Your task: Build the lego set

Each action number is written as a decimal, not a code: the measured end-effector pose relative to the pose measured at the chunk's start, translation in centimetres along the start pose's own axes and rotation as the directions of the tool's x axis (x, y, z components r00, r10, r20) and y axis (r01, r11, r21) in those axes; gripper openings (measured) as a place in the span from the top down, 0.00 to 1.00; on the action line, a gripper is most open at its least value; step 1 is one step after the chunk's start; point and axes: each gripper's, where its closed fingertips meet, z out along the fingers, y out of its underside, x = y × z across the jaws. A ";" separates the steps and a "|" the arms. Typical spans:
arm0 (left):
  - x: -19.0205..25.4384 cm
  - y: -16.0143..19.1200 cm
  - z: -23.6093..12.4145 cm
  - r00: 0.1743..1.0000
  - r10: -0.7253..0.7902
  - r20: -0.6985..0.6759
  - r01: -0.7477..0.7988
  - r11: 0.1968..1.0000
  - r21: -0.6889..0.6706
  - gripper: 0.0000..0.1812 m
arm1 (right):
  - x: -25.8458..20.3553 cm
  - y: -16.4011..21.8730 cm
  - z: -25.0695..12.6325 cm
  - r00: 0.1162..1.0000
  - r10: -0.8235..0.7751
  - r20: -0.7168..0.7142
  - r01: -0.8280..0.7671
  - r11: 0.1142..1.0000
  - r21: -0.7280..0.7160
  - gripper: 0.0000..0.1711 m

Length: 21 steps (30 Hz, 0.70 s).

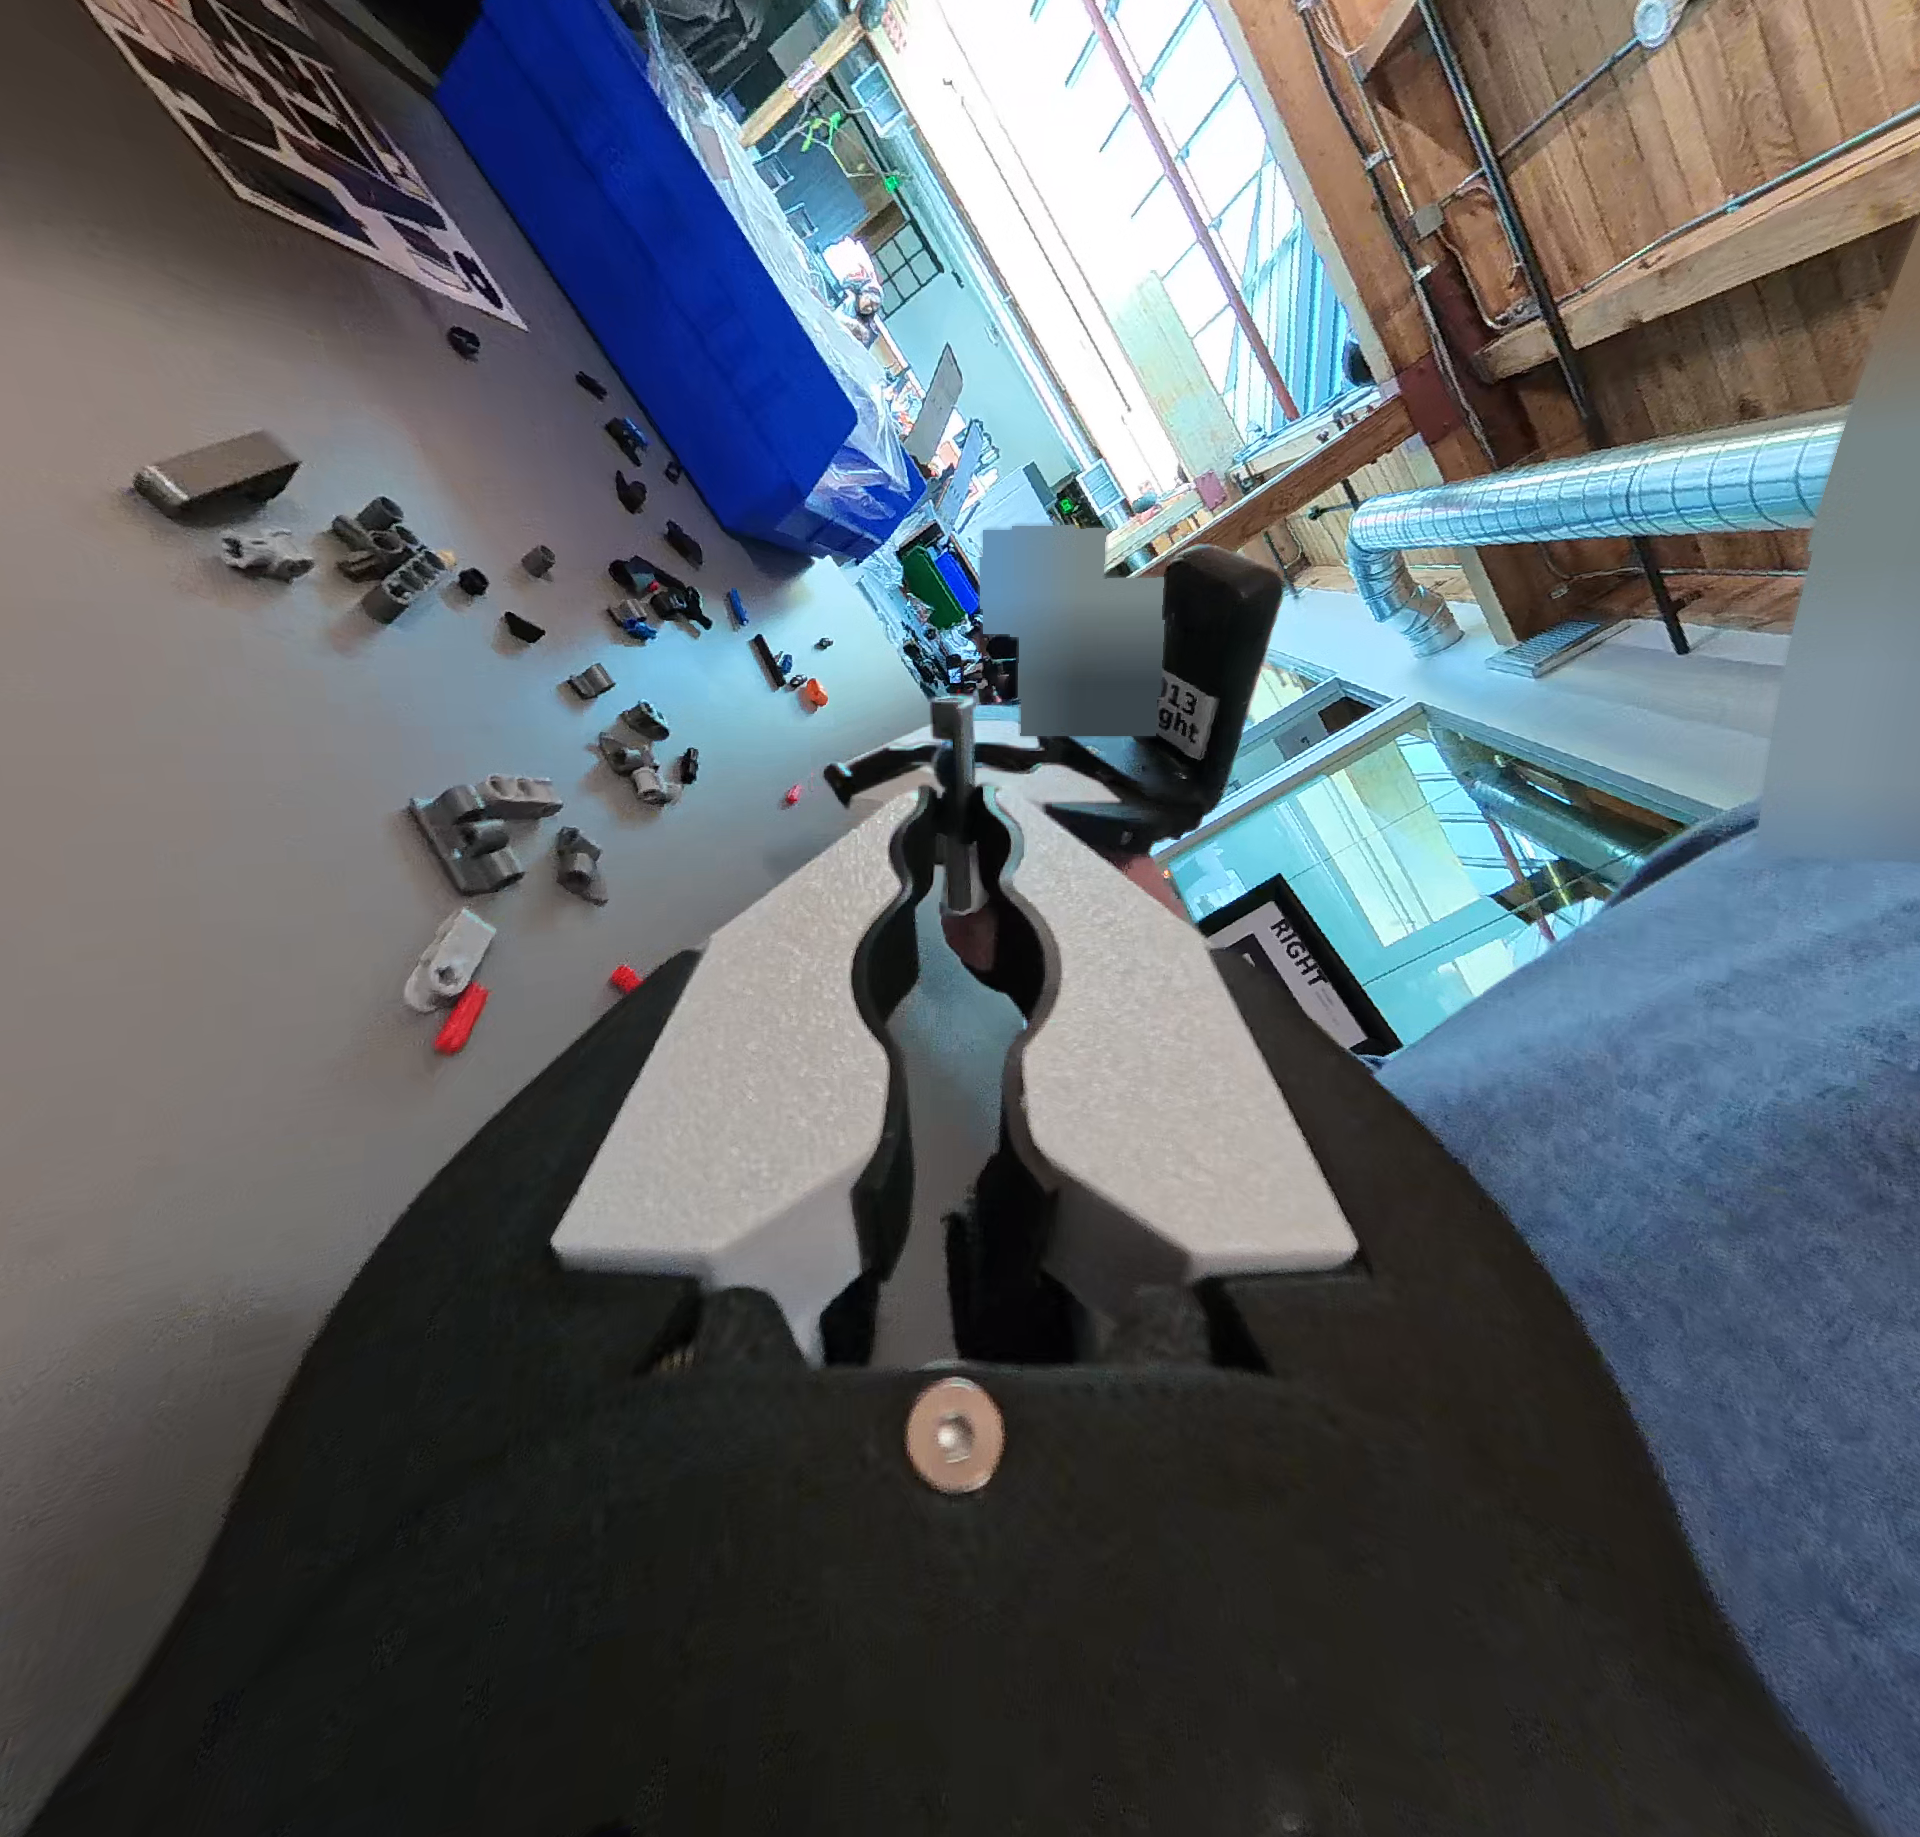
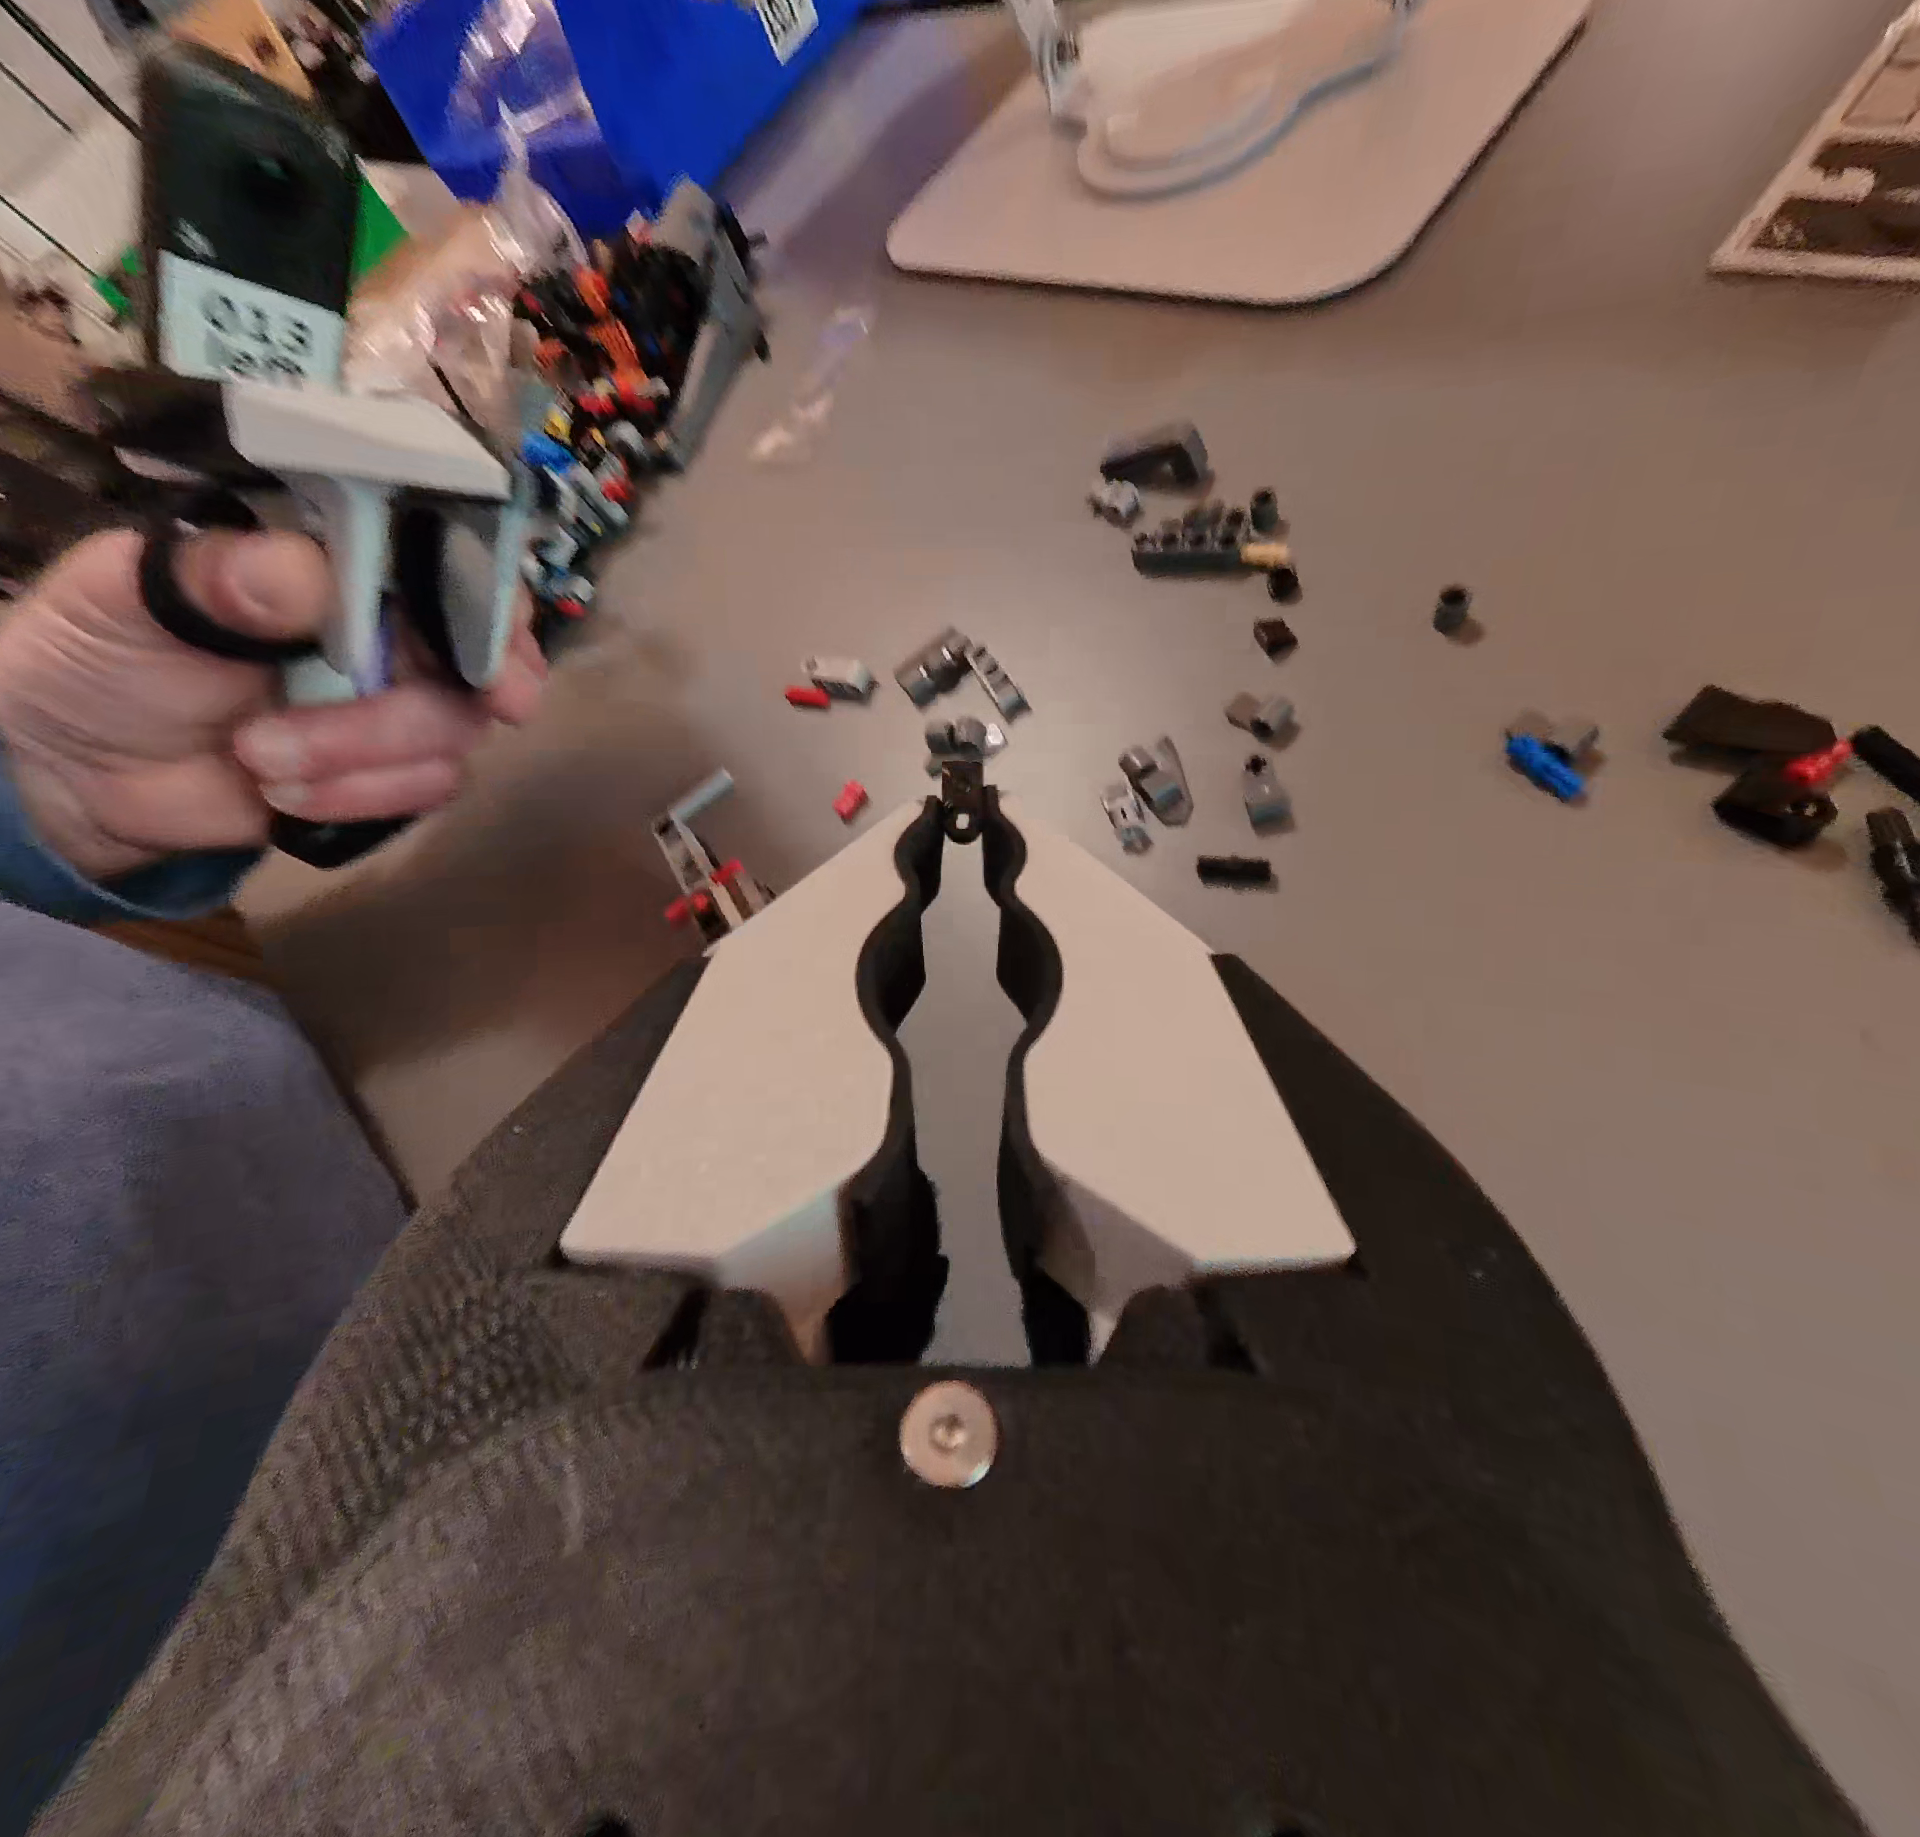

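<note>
Lego set pieces [image 2: 1153, 779] lie scattered over the grey table [image 2: 1455, 1008], mostly loose grey, black, red and blue bits, with nothing I would call a finished model yet. My left hand-held gripper [image 1: 958, 819] is raised off the table and clamps a light grey axle [image 1: 956, 811] that stands up between its tips. My right hand-held gripper [image 2: 961, 811] is pinched on a small black connector [image 2: 961, 800], hanging just above the loose parts.

As I judge it, the step in hand is mating these two: I should bring the connector's hole square onto the axle end, keep both tools lined up on one axis, and push gently so neither piece twists out of its grip. The right wrist view is blurred, so slowing down would help.

The table also carries a printed instruction sheet [image 1: 260, 104], a blue bin [image 1: 665, 260] and a flat white stand base [image 2: 1247, 156]. The room beyond has bright windows, timber walls and a silver duct [image 1: 1600, 499].
</note>
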 end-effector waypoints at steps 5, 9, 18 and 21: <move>0.2 0.2 1.4 1.000 0.008 -0.014 -0.008 1.000 -0.004 0.97 | -1.8 -2.6 -0.1 0.998 -0.007 0.067 0.001 0.996 0.091 0.98; 0.4 -0.1 2.2 0.999 0.023 -0.023 -0.023 1.000 0.007 0.97 | -3.1 -4.5 0.0 0.996 -0.038 0.086 0.027 0.991 0.128 0.98; 0.9 -1.1 3.5 0.999 0.015 -0.041 -0.013 0.998 0.056 0.97 | -4.4 -6.0 1.4 0.988 -0.148 0.046 0.142 0.983 0.115 0.98; 0.9 -1.2 3.9 0.999 0.001 -0.051 0.002 0.998 0.067 0.97 | -4.4 -6.3 1.6 0.988 -0.151 0.040 0.145 0.982 0.123 0.98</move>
